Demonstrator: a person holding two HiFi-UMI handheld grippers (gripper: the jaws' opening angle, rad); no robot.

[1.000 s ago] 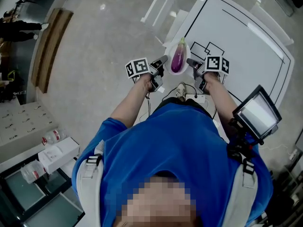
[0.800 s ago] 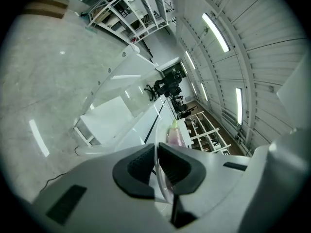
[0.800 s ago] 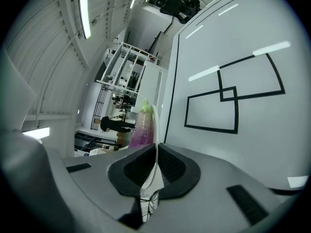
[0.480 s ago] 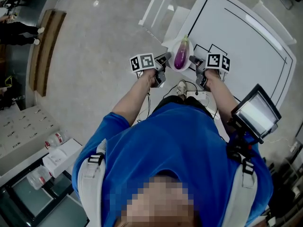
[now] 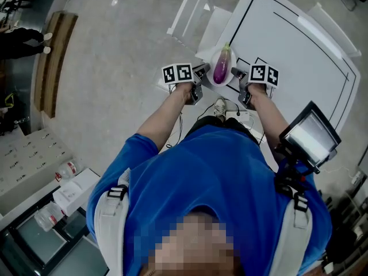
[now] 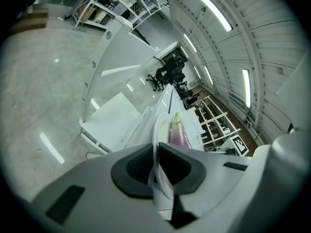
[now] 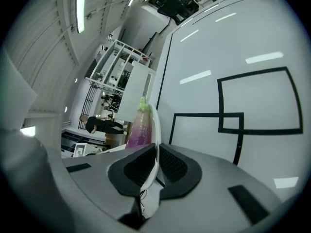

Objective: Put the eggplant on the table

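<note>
A purple eggplant [image 5: 221, 68] with a green cap lies on a white plate [image 5: 209, 79]. The plate hangs at the near corner of the white table [image 5: 299, 50], which is marked with black lines. My left gripper [image 5: 202, 72] is shut on the plate's left rim and my right gripper [image 5: 236, 73] on its right rim. In the left gripper view the rim [image 6: 158, 130] runs between the dark pads [image 6: 138, 165], with the eggplant [image 6: 179, 132] beyond. The right gripper view shows the rim [image 7: 156, 125] clamped between its pads [image 7: 172, 164], with the eggplant [image 7: 141, 125] on the left and the table [image 7: 252, 47] on the right.
A white chair-like frame [image 5: 192, 10] stands left of the table. A power strip and cables [image 5: 236, 117] lie on the floor under the plate. A screen [image 5: 313, 137] sits at the person's right side. Boxes and bottles [image 5: 72, 188] lie lower left. A person in black [image 7: 99, 125] stands far off.
Both grippers have carried the plate with the eggplant a little further from the person's body, toward the table's corner. Both grips on the rim are unchanged.
</note>
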